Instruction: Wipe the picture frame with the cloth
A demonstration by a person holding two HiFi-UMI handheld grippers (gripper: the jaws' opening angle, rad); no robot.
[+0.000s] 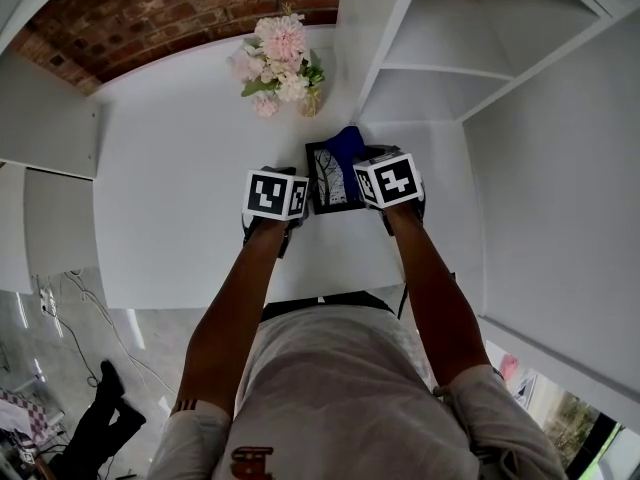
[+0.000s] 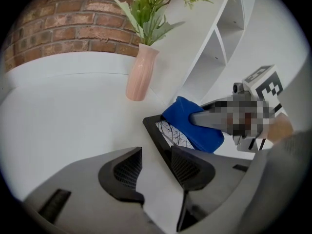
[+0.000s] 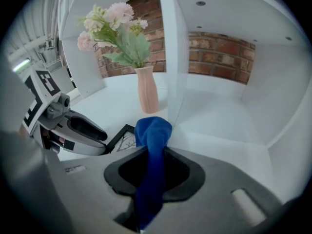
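On the white table (image 1: 170, 198), beside the open shelving, lies the picture frame (image 1: 326, 178); the blue cloth (image 3: 154, 130) sits bunched on its far part, clamped between the jaws of the right gripper (image 3: 155, 173); the left gripper (image 2: 156, 165) has its jaws apart and nothing pinched, with bare table between the pads and one jaw just beside the frame's near edge; a pink vase (image 2: 140, 72) of flowers stands beyond.

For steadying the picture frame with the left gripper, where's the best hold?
Likely the picture frame by its bare left rail, approached from the left: the open left gripper sits beside that rail, while the blue cloth covers the right side.
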